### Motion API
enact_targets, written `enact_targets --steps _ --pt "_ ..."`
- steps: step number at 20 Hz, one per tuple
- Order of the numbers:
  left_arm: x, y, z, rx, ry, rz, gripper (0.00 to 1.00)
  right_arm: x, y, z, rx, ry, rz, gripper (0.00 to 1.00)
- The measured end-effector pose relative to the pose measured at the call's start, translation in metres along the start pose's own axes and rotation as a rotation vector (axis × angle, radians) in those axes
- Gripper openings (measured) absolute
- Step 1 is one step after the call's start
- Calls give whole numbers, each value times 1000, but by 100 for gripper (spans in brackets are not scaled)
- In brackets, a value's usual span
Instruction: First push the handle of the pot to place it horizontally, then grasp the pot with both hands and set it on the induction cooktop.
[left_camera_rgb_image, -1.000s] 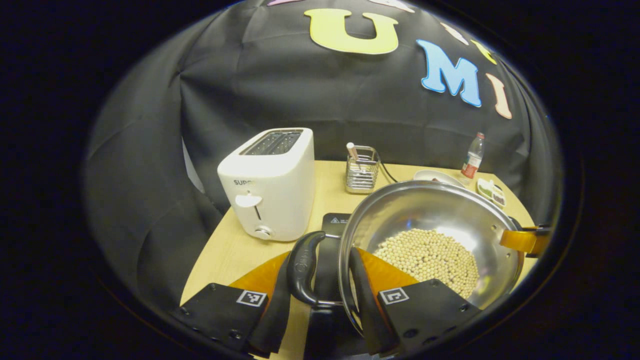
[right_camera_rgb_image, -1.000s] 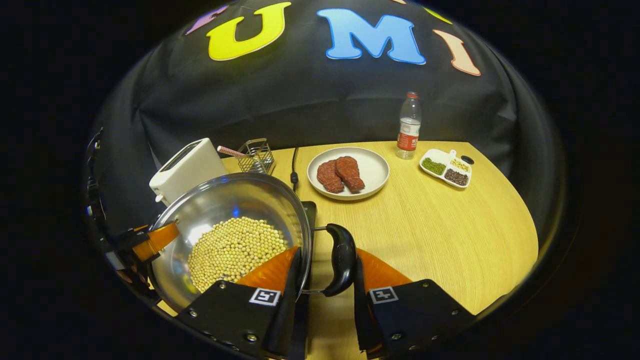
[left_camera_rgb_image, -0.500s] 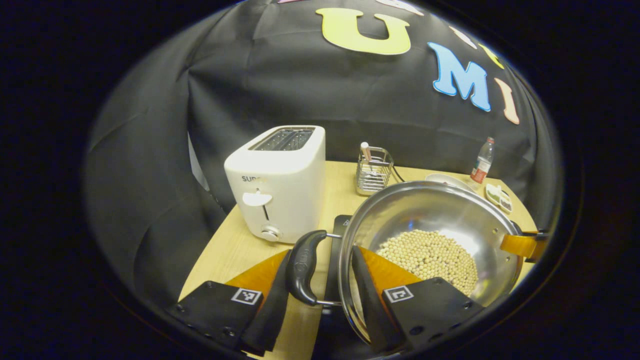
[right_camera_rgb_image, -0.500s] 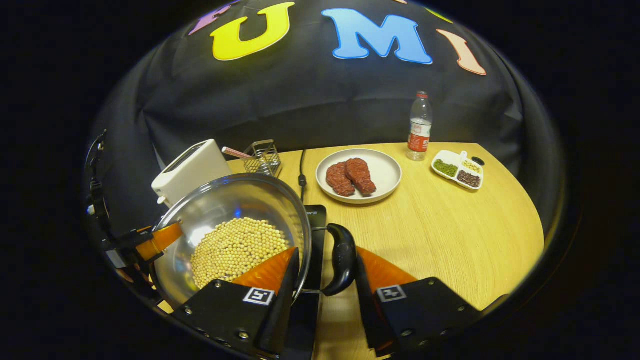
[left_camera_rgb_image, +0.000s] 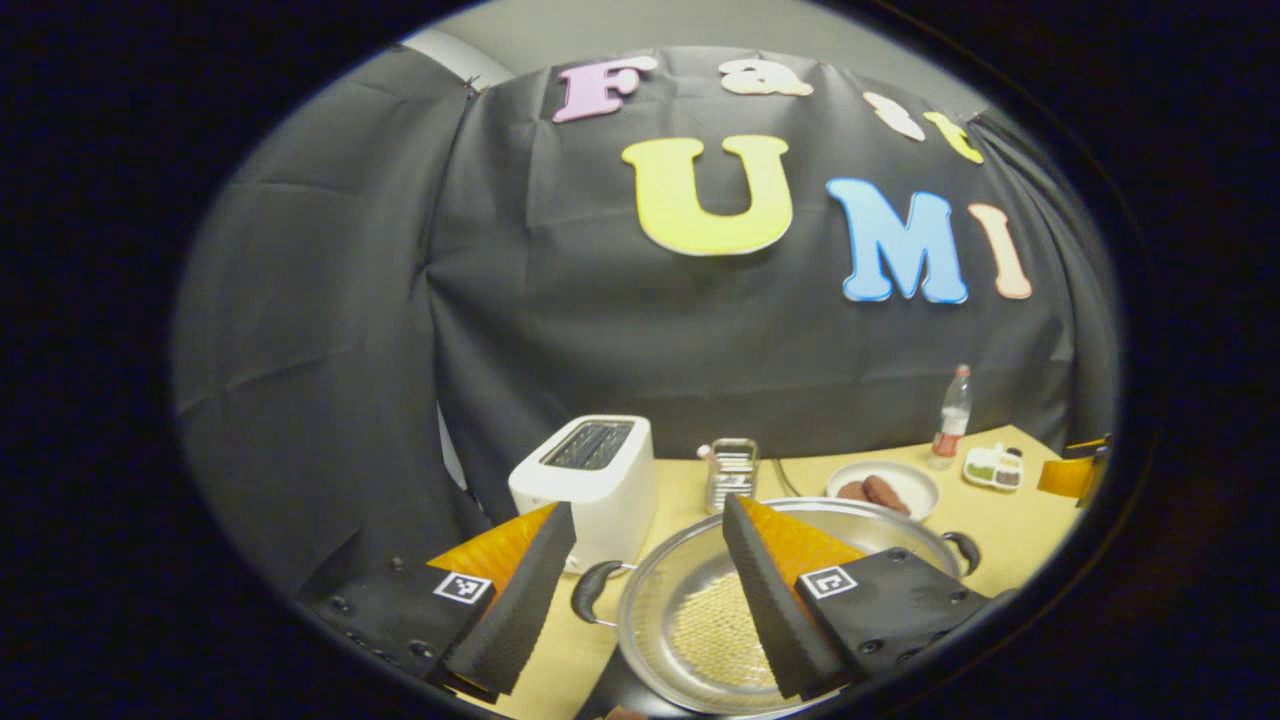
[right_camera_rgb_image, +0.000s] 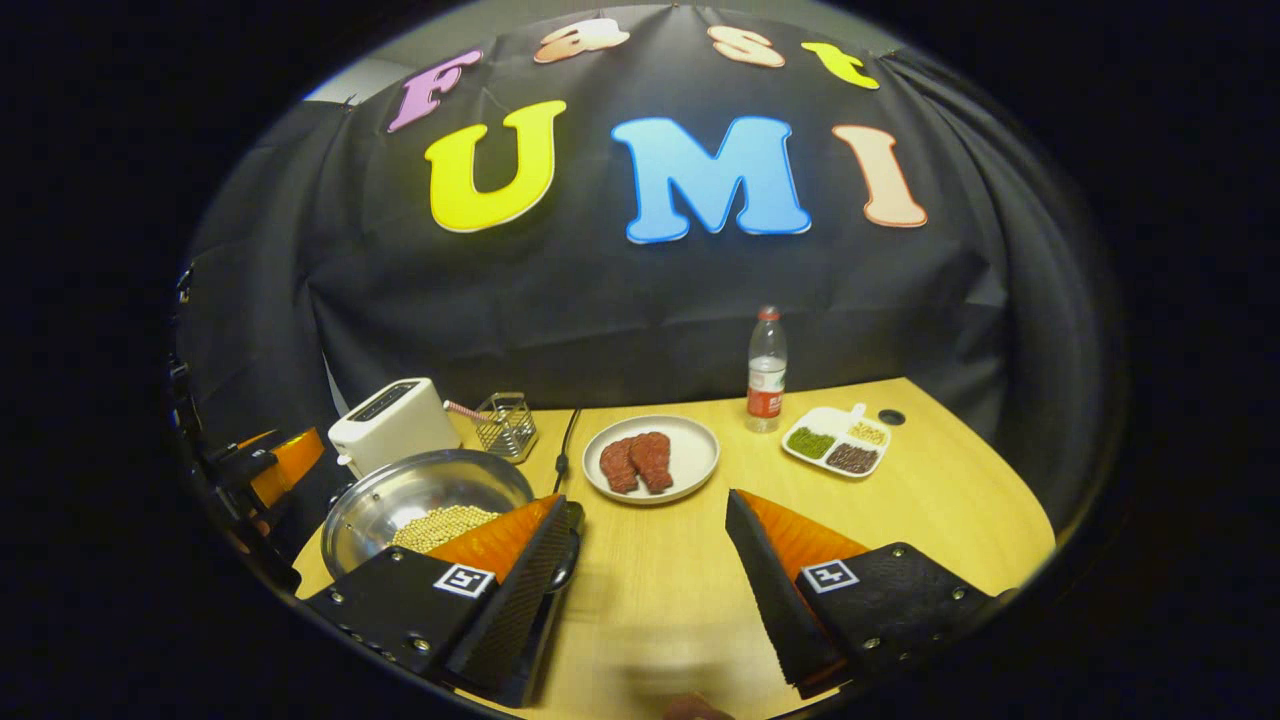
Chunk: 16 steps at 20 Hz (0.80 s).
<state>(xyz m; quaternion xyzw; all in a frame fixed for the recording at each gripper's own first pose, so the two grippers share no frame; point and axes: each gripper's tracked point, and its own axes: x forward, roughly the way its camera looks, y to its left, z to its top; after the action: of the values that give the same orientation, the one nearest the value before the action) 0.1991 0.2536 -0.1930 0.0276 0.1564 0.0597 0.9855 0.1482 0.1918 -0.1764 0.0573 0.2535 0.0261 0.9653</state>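
Observation:
A steel pot (left_camera_rgb_image: 690, 590) holding pale beans (left_camera_rgb_image: 712, 628) rests on the table, its black side handles (left_camera_rgb_image: 590, 592) pointing left and right. It sits over the dark induction cooktop (right_camera_rgb_image: 537, 640), which is mostly hidden. My left gripper (left_camera_rgb_image: 648, 510) hangs open above the pot with nothing between its fingers. In the right gripper view the pot (right_camera_rgb_image: 390, 495) lies at the lower left, and my right gripper (right_camera_rgb_image: 645, 500) is open over bare table to its right. The left gripper (right_camera_rgb_image: 270, 470) shows at the far left there.
A white toaster (left_camera_rgb_image: 590, 480) and a wire utensil rack (left_camera_rgb_image: 732, 470) stand behind the pot. A plate of meat (right_camera_rgb_image: 650, 458), a water bottle (right_camera_rgb_image: 766, 372) and a divided dish (right_camera_rgb_image: 838, 440) sit further back. A black cable (right_camera_rgb_image: 566, 440) runs to the wall.
Both grippers let go of the pot's handles, opened wide and rose up and back. The pot now sits low on the cooktop.

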Motion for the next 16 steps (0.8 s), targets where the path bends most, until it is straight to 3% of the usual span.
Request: enact_targets --steps 2,7,8,9,11,12,13,14,15,16 --pt "-26 -29 24 -4 -42 -6 93 -22 -28 13 -23 -42 2 96" --pt "-99 -118 69 -41 -116 -53 96 -82 -91 43 -55 -138 29 96" --pt "-111 -131 73 -48 -127 -56 92 -94 -104 49 -67 -156 29 96" --pt "-126 -145 79 -54 -135 -64 100 -105 -115 53 -79 -175 30 96" --pt "-154 -168 92 -62 -164 -74 100 -122 -135 61 -96 -216 34 96" --pt "-167 -179 96 -65 -176 -81 92 -135 -143 65 -101 -232 36 96" --pt "-181 -189 99 -68 -189 -85 92 -147 -153 66 -102 -247 40 96" --pt "-195 -195 104 -71 -205 -85 100 -157 -158 65 -103 -257 50 96" --pt "-210 -202 109 -76 -218 -84 100 -167 -162 66 -106 -265 62 96" --pt "-223 -209 113 -81 -231 -88 92 -175 -168 67 -114 -273 65 96"
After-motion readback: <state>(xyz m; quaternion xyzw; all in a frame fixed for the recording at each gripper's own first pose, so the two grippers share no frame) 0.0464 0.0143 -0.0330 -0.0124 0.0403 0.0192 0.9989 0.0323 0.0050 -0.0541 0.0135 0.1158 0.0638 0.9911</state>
